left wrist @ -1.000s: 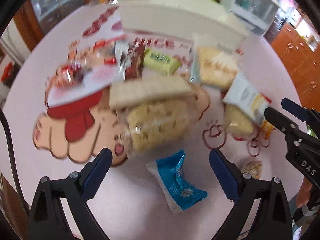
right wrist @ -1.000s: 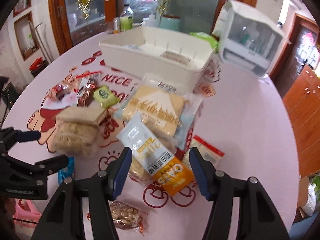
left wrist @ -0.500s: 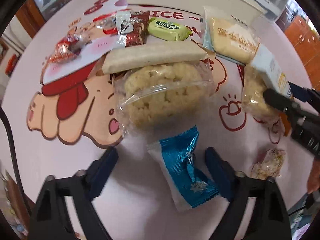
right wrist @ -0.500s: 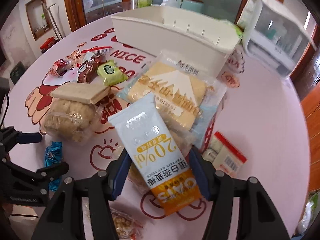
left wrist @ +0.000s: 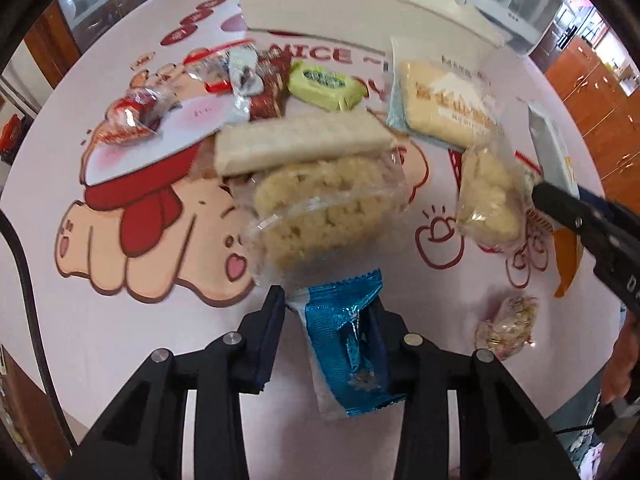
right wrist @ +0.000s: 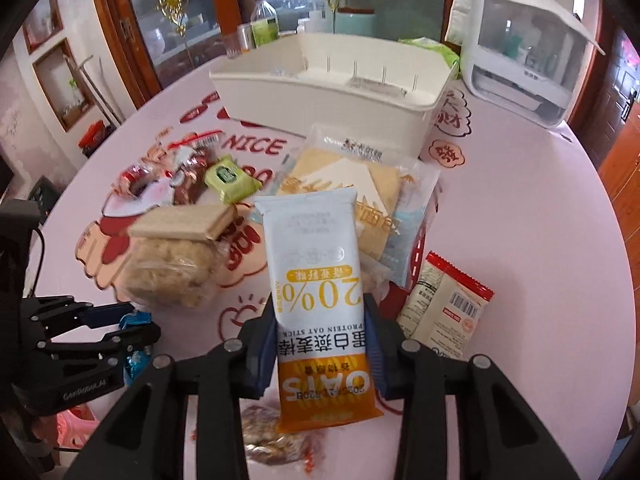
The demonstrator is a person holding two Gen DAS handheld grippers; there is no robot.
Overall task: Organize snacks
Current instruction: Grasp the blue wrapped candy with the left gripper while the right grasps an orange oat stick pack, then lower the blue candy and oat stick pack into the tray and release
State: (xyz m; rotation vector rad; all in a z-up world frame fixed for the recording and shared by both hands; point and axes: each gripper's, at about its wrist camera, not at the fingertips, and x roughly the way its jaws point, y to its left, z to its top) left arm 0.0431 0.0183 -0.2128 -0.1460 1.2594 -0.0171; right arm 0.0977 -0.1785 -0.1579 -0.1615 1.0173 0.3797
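Your left gripper (left wrist: 330,312) points steeply down at the pink table (left wrist: 120,340), and its jaws are closing on the blue foil snack packet (left wrist: 348,344) that lies between them; both pads already sit against its sides. Just beyond its fingertips lies the clear bag of pale puffed-rice cake (left wrist: 324,216), with a beige wafer bar (left wrist: 300,146) resting on its far edge. Farther ahead stands the white plastic organiser tray (left wrist: 360,8).

Your right gripper (right wrist: 320,320) is closing too, with the white and orange oat stick packet (right wrist: 316,280) between its jaws, the pads touching its edges. The packet runs lengthwise along the fingers, its orange end nearest the camera. Just right of that gripper lies a small red-edged sachet with a barcode (right wrist: 444,304); ahead of it a flat pale-blue pack of yellow biscuits (right wrist: 376,184) lies in front of the tray. Below its fingers a clear wrapper of nutty brittle (right wrist: 268,432) rests on the table.
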